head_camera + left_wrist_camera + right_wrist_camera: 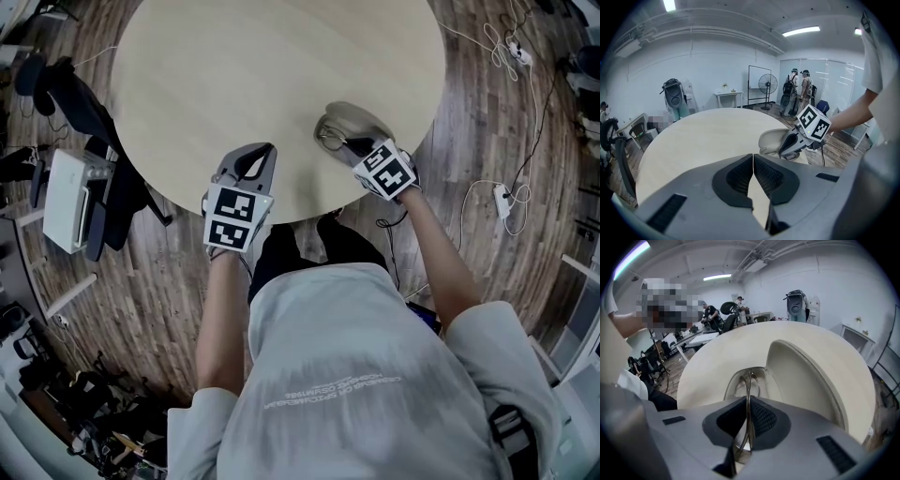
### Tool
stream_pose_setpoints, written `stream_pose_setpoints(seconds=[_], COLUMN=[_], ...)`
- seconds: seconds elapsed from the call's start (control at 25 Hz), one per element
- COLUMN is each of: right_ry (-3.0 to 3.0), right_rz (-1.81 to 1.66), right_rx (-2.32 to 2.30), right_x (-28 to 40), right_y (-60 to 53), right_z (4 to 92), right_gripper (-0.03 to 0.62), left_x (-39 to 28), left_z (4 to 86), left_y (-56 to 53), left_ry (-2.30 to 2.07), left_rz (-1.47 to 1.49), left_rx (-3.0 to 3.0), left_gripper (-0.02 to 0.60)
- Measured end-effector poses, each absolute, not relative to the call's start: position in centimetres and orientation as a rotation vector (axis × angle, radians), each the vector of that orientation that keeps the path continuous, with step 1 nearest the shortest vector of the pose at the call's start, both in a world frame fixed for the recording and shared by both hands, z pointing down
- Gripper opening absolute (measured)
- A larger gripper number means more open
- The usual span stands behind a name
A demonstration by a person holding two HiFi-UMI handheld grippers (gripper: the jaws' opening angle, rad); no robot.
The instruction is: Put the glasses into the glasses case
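Note:
The beige glasses case lies open near the round table's near edge; its lid stands up on the right in the right gripper view. My right gripper is shut on the thin metal glasses, which hang over the case's open tray. From the left gripper view, the case sits beside the right gripper's marker cube. My left gripper hovers over the table to the case's left, jaws touching with nothing between them.
The round pale wood table stands on a wood-plank floor. A dark office chair is at its left. Cables and power strips lie on the floor at right. People stand by a fan far back.

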State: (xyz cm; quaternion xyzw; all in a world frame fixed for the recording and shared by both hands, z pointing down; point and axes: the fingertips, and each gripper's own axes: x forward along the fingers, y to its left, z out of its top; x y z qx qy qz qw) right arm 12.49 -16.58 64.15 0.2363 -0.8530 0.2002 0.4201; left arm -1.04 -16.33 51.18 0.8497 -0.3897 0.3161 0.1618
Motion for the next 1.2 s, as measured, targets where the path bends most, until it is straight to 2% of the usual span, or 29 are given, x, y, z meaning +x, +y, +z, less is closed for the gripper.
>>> stream_pose_setpoints(seconds=[0.2,0.44,0.76,1.08,1.16,1.2], right_ry=[-2.072,-2.068,-2.034,-2.071,-2.055,-2.045], right_rz=[0.421,0.47,0.432,0.359,0.337,0.324], right_rx=[0.585,0.586,0.656,0.738,0.759,0.765], right_x=[12.5,12.7,13.2,13.0,13.4,13.6], right_y=[-16.4,-15.8,-15.9,-16.5,-16.7,-16.8], right_z=[64.8,64.3,64.1,62.7,62.7,62.8], right_gripper=[0.029,0.11,0.158,0.129,0.082,0.036], left_x=[-1.6,-1.8,-2.8,-3.1,-3.0,-3.0], left_z=[51.0,50.7,50.6,50.8,50.8,50.9], left_y=[-16.5,-16.7,-16.6,-16.1,-16.0,-15.9], left_ry=[-1.081,-1.039,-1.005,-0.99,-0.989,-0.988], left_rz=[0.911,0.907,0.906,0.896,0.896,0.896], left_rx=[2.439,2.475,2.499,2.501,2.501,2.5], left_gripper=[0.015,0.015,0.015,0.015,0.015,0.015])
